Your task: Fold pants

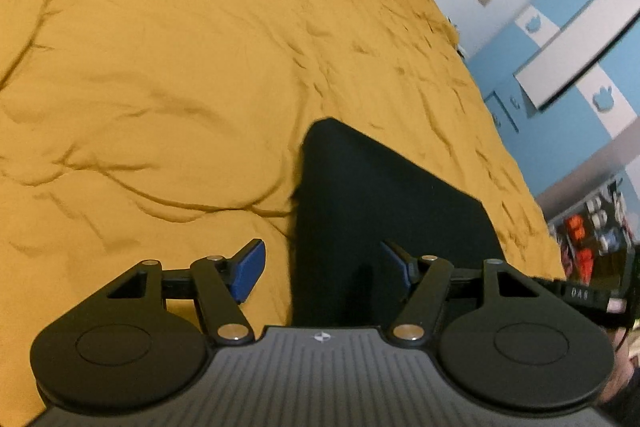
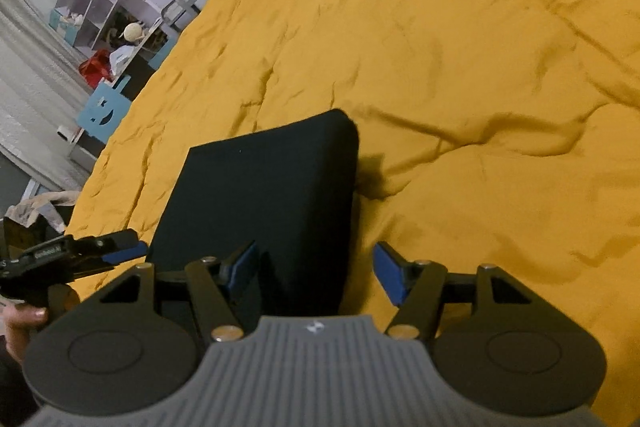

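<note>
Mustard bedspread [image 1: 168,67] under folded black pants [image 2: 264,203]; left gripper [image 1: 324,267], right gripper [image 2: 316,271] both spread, empty.

Dim, warm indoor light, soft and even; no glare. Strong fisheye bending at edges, dark vignette in corners. Yellow bedspread [image 1: 180,67] creases throw shallow shadows. Black pants [image 2: 272,195] underexposed, no detail visible. Slight blur, room edges smeared.

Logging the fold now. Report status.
Left gripper open, right gripper open, both empty. Black pants folded flat on yellow bedspread. Nothing in the way.
</note>
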